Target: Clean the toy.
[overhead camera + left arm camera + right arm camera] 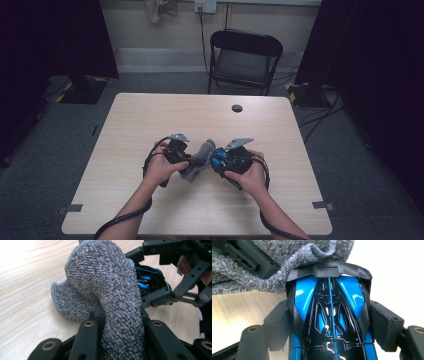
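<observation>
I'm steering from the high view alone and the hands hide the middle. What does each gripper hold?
Observer: The left gripper is shut on a grey cloth, bunched between its fingers.
Operator: And the right one?
Observer: The right gripper clamps a blue and black toy car by its sides.
Operator: Does the cloth meet the car?
Observer: Yes, in the right gripper view the cloth lies against the car's end.
</observation>
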Demonstrator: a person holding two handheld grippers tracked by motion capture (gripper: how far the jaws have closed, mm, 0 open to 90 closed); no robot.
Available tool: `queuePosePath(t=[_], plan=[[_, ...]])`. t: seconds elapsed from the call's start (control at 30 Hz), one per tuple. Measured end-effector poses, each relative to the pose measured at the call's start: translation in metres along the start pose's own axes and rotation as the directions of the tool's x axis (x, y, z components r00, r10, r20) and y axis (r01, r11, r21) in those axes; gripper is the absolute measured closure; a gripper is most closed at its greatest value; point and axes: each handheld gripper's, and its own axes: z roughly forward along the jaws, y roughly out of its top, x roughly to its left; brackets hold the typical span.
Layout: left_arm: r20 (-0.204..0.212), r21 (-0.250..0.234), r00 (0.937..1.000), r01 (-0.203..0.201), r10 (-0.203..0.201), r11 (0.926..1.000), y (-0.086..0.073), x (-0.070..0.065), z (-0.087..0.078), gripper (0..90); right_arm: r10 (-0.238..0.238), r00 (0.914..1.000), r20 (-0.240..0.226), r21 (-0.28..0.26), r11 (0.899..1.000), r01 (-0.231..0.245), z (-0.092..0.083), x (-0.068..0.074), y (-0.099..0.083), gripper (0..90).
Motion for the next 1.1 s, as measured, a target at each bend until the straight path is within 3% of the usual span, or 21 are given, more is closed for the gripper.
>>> queuePosePath(t=[0.4, 0.57, 0.67, 0.77, 1.0, 1.1], plan=[[0.028, 0.023, 0.9986, -0.045, 0.044, 0.9987, -0.006, -0.004, -0.002, 72.0, 0.025, 0.9995, 0.019, 0.007, 1.0, -0.026, 0.0, -0.01, 0.0, 26.0], [-0.026, 0.013, 0.9987, -0.043, 0.044, 0.999, -0.006, 0.001, -0.005, 71.8, 0.033, 0.9993, 0.016, 0.006, 0.999, -0.033, -0.001, -0.013, -0.002, 26.0], [-0.068, -0.017, 0.9977, -0.011, 0.01, 0.9998, -0.002, 0.009, -0.009, 71.7, 0.024, 0.9997, 0.008, 0.007, 1.0, -0.024, -0.002, -0.011, -0.004, 26.0], [-0.101, -0.036, 0.9949, -0.003, 0.0, 0.9994, 0.005, 0.014, -0.01, 71.7, 0.015, 0.9999, -0.005, 0.002, 1.0, -0.015, -0.004, -0.007, -0.004, 26.0], [-0.14, -0.043, 0.9901, -0.006, 0.0, 0.9991, 0.017, 0.013, 0.003, 71.6, -0.014, 0.9996, -0.026, -0.009, 1.0, 0.013, -0.003, 0.005, -0.003, 26.0], [-0.127, -0.033, 0.9919, -0.011, 0.006, 0.9994, 0.018, 0.012, 0.011, 71.5, -0.023, 0.9989, -0.04, -0.015, 1.0, 0.023, -0.004, 0.011, -0.001, 26.0]])
